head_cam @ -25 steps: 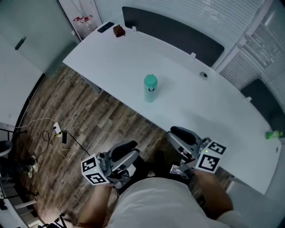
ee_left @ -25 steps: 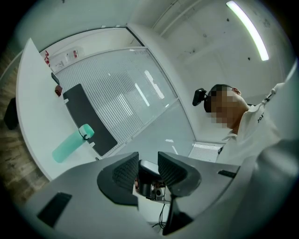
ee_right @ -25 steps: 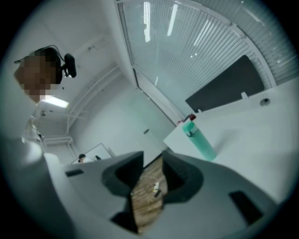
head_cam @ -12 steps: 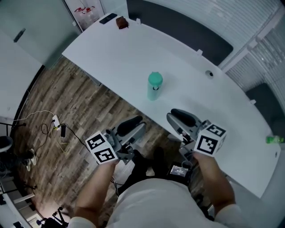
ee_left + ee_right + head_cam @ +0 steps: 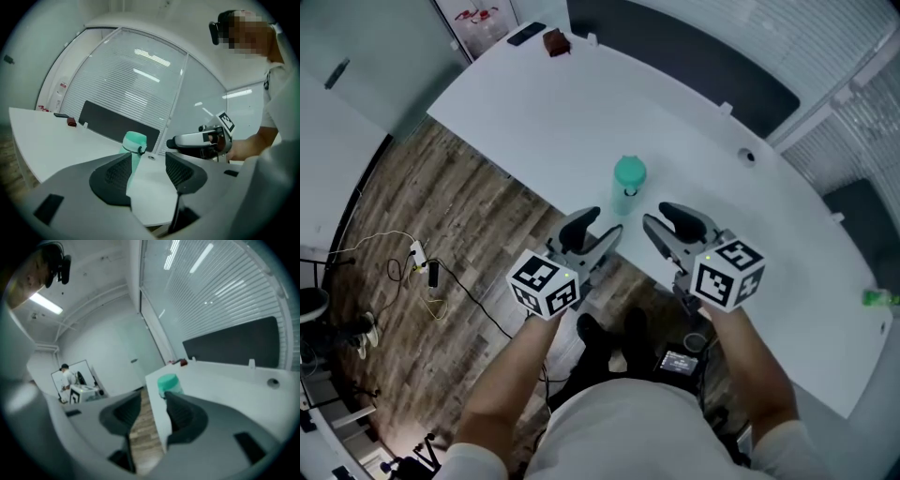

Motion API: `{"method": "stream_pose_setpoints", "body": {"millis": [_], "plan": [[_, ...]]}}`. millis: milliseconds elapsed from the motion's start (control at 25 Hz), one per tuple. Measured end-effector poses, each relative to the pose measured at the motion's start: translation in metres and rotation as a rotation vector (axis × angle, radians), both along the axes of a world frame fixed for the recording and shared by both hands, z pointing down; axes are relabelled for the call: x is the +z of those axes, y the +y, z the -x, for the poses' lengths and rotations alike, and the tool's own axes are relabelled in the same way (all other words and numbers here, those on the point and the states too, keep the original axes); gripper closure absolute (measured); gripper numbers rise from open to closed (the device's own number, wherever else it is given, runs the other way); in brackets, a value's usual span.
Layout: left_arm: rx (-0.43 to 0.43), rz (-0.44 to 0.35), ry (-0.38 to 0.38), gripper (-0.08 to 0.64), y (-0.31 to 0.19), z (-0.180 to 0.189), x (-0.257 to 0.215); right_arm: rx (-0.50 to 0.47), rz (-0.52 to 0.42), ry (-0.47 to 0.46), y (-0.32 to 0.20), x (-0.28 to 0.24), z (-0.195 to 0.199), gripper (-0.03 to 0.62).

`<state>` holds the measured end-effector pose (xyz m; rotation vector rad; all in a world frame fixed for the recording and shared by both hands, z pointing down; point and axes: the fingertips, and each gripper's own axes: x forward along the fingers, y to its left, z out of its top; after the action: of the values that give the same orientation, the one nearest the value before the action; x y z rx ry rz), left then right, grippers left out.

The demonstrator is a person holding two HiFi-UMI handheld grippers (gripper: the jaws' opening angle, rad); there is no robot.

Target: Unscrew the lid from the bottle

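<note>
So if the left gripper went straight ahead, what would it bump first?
Probably the green bottle, though depth is unclear. The left gripper's jaws have just been opening, with nothing between them.

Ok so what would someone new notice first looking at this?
The mint-green bottle, its lid on, stands near the front edge of the long white table. Just short of it, the left gripper and the right gripper point at it from either side. Their jaws have just been opening, and nothing is between them.
</note>
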<state>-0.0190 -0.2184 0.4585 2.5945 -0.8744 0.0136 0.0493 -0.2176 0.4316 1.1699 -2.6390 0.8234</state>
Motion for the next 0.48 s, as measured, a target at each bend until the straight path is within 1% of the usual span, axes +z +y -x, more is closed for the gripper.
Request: {"method": "stream_pose_setpoints", "body": {"millis": [160,320,480], "plan": [[-0.031,-0.039,-0.125,0.284,-0.022,-0.007,0.018,0.015,-0.036,0.104,-0.021,0.009,0.003,0.368],[-0.036,-0.088,-0.235,0.256,-0.041,-0.02,0.031,0.028,-0.05,0.196,-0.042,0.018,0.012,0.31],[-0.045,-0.105,-0.314,0.242,-0.056,-0.031,0.05,0.035,-0.044,0.254,-0.06,0.025,0.02,0.293]]}}
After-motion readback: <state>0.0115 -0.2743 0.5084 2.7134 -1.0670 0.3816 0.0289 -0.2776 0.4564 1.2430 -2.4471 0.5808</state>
